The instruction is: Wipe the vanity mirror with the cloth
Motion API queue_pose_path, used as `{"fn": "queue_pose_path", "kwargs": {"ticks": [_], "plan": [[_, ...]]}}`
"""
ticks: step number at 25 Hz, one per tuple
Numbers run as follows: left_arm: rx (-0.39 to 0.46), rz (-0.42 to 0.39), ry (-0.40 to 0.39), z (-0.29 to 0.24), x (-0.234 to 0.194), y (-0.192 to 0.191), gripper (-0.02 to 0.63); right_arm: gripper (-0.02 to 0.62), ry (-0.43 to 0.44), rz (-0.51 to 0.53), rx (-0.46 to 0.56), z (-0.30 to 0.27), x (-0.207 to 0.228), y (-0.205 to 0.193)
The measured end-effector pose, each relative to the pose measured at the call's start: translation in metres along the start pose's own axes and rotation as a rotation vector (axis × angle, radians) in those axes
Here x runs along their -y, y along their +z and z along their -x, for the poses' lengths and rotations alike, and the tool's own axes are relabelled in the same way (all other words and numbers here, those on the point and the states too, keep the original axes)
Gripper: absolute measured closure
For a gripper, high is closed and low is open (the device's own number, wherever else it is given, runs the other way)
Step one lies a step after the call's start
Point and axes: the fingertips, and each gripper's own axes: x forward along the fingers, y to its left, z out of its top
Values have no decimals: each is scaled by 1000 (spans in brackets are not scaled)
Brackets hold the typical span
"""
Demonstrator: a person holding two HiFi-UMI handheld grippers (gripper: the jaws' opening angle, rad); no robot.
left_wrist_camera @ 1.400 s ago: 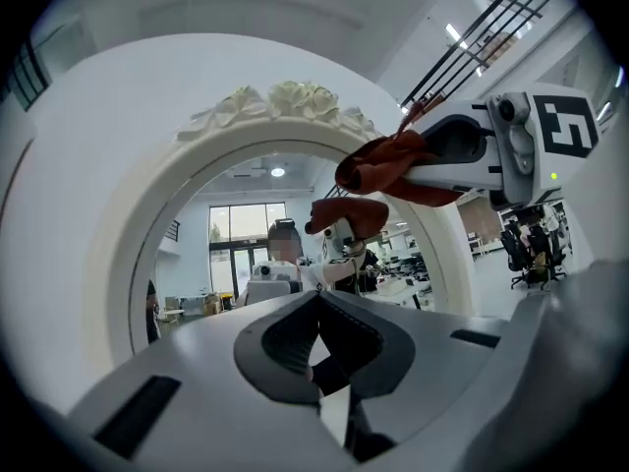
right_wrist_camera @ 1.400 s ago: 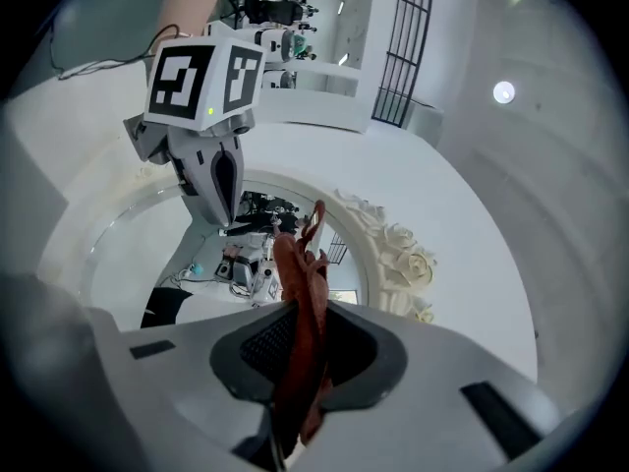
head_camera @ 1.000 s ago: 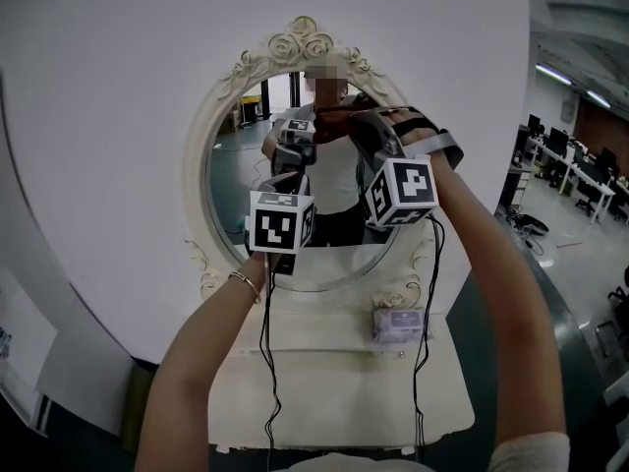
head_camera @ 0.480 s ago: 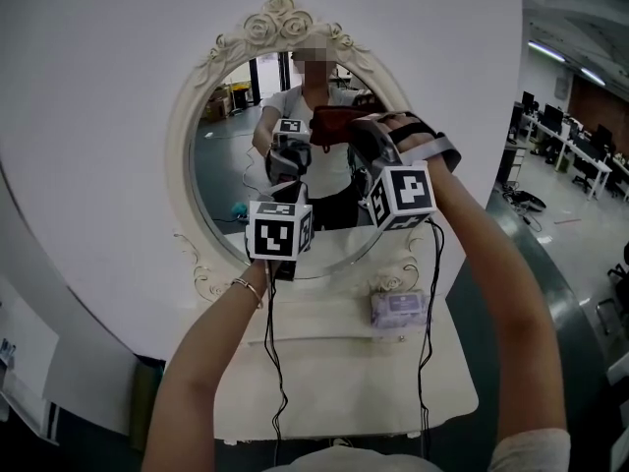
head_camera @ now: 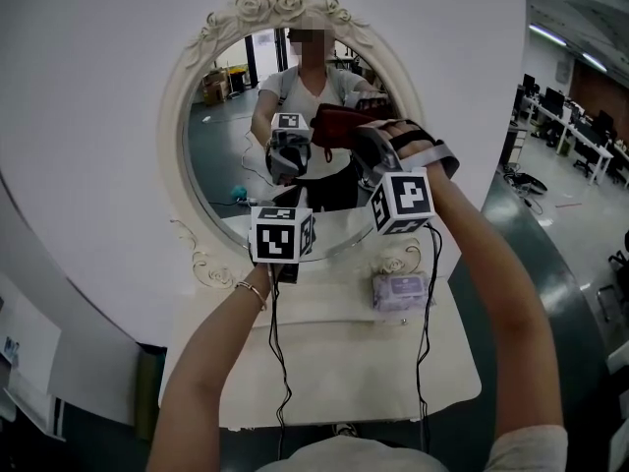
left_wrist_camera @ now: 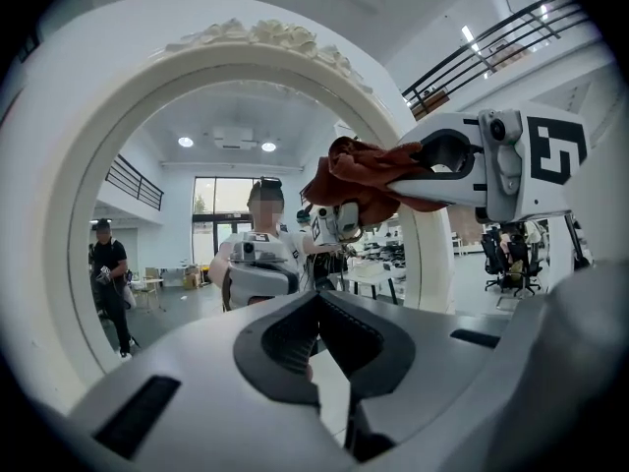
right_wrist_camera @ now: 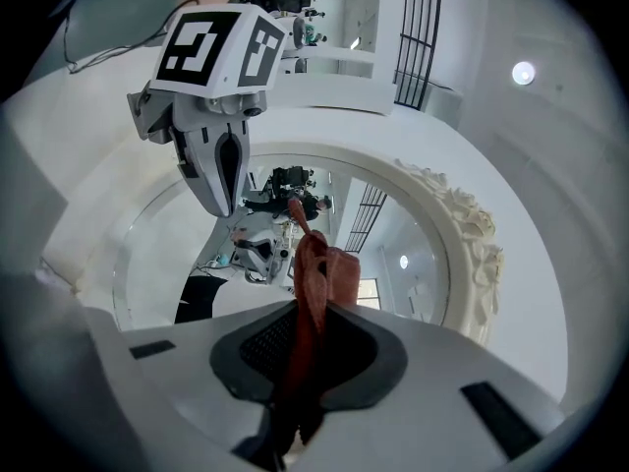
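My right gripper [right_wrist_camera: 305, 352] is clamped on the rust-red cloth [right_wrist_camera: 316, 278]; the cloth stands up in folds between my jaws; vanity mirror [right_wrist_camera: 403, 254] just beyond; carved white frame [right_wrist_camera: 472, 244] at right; left gripper [right_wrist_camera: 224, 200] above-left, jaws together.

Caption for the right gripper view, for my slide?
Right gripper, shut on a red cloth, faces the ornate vanity mirror; left gripper nearby.
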Motion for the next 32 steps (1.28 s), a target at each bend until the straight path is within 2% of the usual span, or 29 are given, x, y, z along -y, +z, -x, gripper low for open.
{"fn": "queue_pose_path", "kwargs": {"ticks": [6, 20, 26, 32], "plan": [[-51, 56, 4, -2, 0, -38, 595, 532, 38, -28, -1, -2, -36, -2], [-146, 90, -9, -3, 13, -103, 595, 532, 94, -128, -1, 2, -115, -4], [-203, 136, -12, -4, 17, -138, 595, 532, 150, -168, -1, 2, -154, 2], [-247, 132, -11, -1, 20, -166, 595, 532, 205, -186, 15, 2, -188, 12]]}}
